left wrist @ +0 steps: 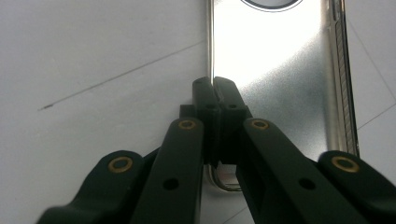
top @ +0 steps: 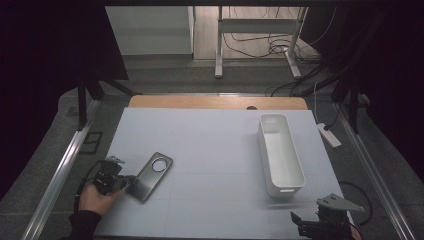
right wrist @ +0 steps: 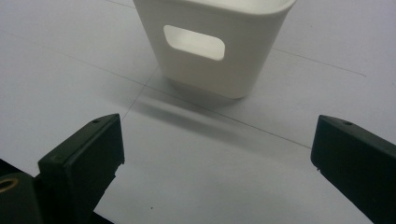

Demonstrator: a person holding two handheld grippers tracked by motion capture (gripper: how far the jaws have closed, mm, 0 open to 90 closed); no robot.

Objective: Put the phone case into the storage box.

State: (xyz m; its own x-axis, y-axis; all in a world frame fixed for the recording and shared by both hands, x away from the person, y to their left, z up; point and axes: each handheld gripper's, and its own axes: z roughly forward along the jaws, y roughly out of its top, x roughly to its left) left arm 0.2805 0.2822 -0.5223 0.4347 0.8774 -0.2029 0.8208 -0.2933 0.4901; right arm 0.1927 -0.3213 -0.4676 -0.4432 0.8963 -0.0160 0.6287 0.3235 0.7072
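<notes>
Two grippers are working here: the left gripper (left wrist: 215, 86) is pinching the near edge of a silver phone case (top: 150, 175) with its jaws pressed together on the rim, the case lying flat at the left of the pale grey worktop (top: 210, 150). The right gripper (top: 320, 224) is hanging near the front right corner, jaws wide apart with nothing between them, facing the handle end of a white plastic bin (top: 280, 152). Risk: the grip is catching only a thin edge, so the case is likely slipping or swinging out when lifted. The worktop is showing faint seam lines; beyond it, a floor with cables (top: 260, 47) and a white desk frame (top: 257, 40), the room dim.
</notes>
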